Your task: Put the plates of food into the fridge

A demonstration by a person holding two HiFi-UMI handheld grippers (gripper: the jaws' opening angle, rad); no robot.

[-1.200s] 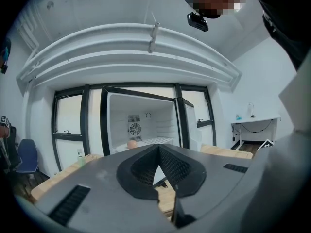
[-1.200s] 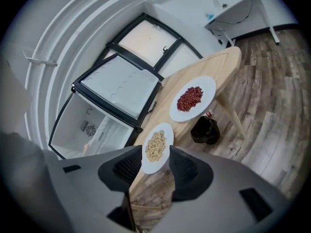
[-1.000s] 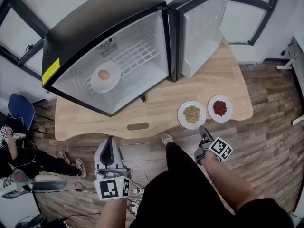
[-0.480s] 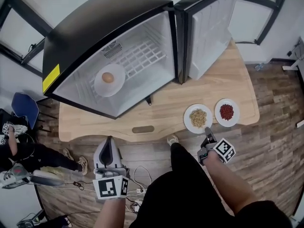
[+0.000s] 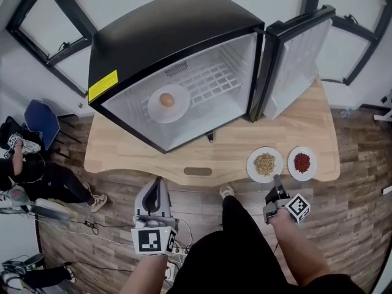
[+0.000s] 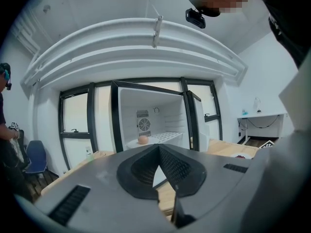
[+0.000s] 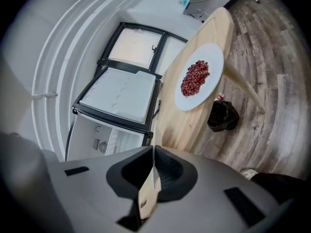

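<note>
Gripping the near rim of the round white plate of yellowish grains (image 5: 264,164) at 4 o'clock on the wooden desk (image 5: 226,152), the right claw (image 5: 276,184) pinches only a thin edge. Lifted unevenly, the plate could likely tilt and spill; the left claw (image 5: 157,185) hangs closed and empty.

- I count three white round plates: a plate with a brown egg-shaped lump (image 5: 155,108), a plate with tan grain (image 5: 252,165), a plate with red bits (image 5: 292,167).
- One black box-shaped fridge (image 5: 165,29).
- One pale wooden table (image 5: 147,155).
- Two grey tools in my hands: left tool (image 5: 157,182), right tool (image 5: 276,179).
- One blue chair (image 5: 38,118).
- One other person in dark clothes (image 5: 38,177).
</note>
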